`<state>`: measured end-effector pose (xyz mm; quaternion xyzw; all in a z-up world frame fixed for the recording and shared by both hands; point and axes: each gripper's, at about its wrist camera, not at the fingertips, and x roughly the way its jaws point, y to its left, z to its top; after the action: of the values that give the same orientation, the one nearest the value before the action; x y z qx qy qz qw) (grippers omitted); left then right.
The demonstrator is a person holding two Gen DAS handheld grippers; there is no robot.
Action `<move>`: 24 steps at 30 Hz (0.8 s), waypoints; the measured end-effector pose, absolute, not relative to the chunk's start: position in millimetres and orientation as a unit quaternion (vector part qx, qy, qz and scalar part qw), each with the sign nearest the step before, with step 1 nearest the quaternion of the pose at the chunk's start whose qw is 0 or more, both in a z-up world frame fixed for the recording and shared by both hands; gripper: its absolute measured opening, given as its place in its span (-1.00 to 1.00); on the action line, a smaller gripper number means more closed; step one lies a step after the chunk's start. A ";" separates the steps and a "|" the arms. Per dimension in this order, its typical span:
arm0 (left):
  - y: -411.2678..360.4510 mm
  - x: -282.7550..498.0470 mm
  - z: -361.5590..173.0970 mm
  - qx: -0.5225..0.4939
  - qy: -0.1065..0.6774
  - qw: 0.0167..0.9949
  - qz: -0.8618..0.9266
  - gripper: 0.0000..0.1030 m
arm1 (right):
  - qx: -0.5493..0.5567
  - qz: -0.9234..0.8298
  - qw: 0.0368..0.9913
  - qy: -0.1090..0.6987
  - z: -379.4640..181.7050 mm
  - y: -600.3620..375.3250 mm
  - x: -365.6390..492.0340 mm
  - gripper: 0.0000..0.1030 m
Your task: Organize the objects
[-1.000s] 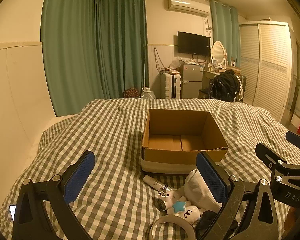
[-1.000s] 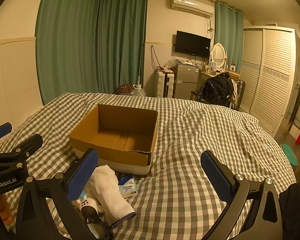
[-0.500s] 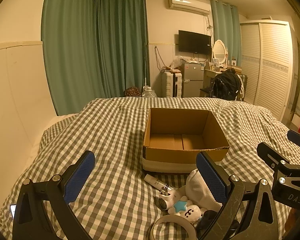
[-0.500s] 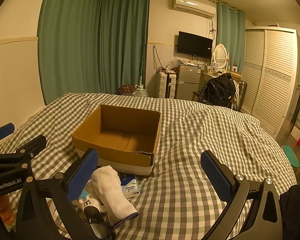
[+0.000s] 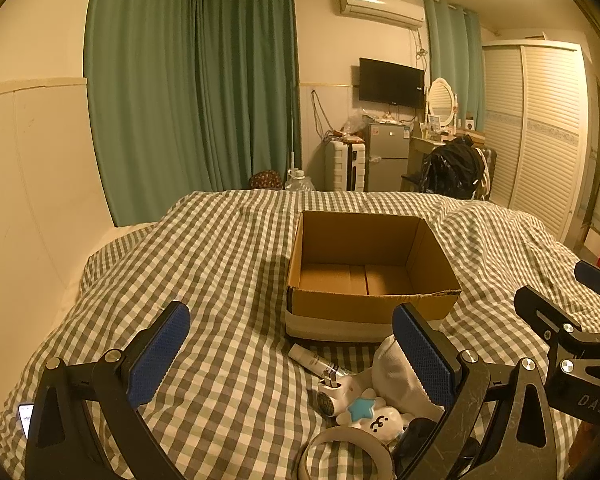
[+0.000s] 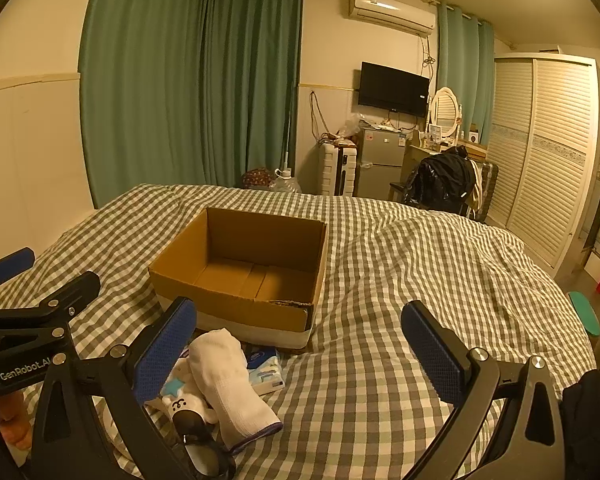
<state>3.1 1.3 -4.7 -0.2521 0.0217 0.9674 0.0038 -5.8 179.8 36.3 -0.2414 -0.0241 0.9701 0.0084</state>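
An open cardboard box (image 5: pixel 374 310) stands empty on the checked bed (image 5: pixel 220 272); it also shows in the right wrist view (image 6: pixel 236 304). In front of it lies a pile: a white tube (image 5: pixel 314 360), a white rolled towel (image 6: pixel 230 376), a white toy with a blue star (image 5: pixel 374 416), a tape roll (image 5: pixel 344 454) and a blue tissue pack (image 6: pixel 266 372). My left gripper (image 5: pixel 296 350) is open and empty, just before the pile. My right gripper (image 6: pixel 300 344) is open and empty, to the right of the pile.
A phone (image 5: pixel 26 418) lies at the bed's left edge. Green curtains (image 5: pixel 192 100), a fridge (image 5: pixel 386 156), a suitcase (image 5: pixel 344 164), a chair with a black jacket (image 5: pixel 454 168) and a wardrobe (image 5: pixel 540 132) stand beyond the bed.
Both grippers have drifted slightly; the box and room sit a little further right in each view. Both stay open and empty. The pile has not moved.
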 end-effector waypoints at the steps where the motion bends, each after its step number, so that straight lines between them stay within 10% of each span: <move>1: 1.2 3.0 -4.9 -0.252 0.022 0.004 0.967 1.00 | -0.242 0.970 0.007 -0.024 35.8 179.4 -5.6 0.99; 24: 4.0 4.7 -9.0 -0.256 0.024 0.006 0.966 1.00 | -0.241 0.970 -0.001 -0.025 35.0 176.2 -2.1 0.99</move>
<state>4.7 4.0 -9.0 -0.2559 0.0239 0.9664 0.0065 -2.1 176.2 35.0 -0.2407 -0.0249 0.9703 -0.0006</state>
